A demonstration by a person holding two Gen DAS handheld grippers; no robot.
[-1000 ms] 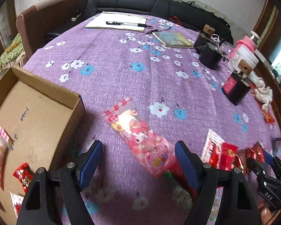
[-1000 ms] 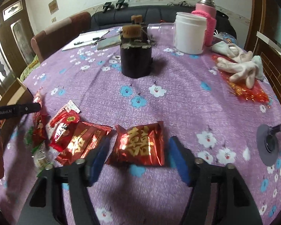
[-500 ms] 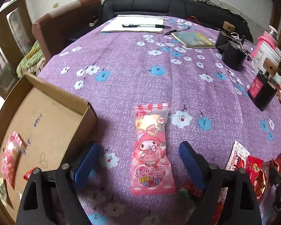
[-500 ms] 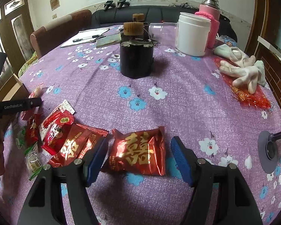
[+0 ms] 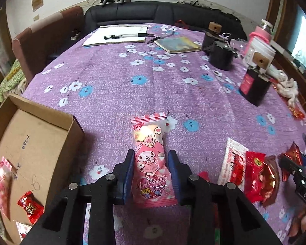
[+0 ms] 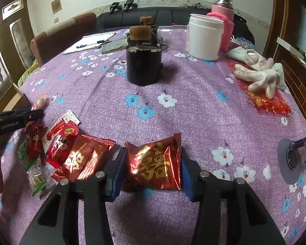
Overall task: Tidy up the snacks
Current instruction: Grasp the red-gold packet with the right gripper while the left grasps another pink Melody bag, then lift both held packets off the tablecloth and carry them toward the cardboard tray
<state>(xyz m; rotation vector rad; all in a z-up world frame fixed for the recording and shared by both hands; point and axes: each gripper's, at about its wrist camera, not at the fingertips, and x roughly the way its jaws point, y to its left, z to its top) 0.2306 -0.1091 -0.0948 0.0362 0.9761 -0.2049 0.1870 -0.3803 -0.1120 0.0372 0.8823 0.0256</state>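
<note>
- the cardboard box (image 5: 36, 143) sits open at the table's left edge, a few snacks already inside, likely the sorting bin.
- the left gripper (image 5: 151, 175) has just closed, pads pinching the pink packet (image 5: 149, 159) on the purple cloth beside the box.
- the right gripper (image 6: 152, 169) has just closed too, clamping the red foil packet (image 6: 155, 161) next to the loose snack pile (image 6: 57, 149).
</note>
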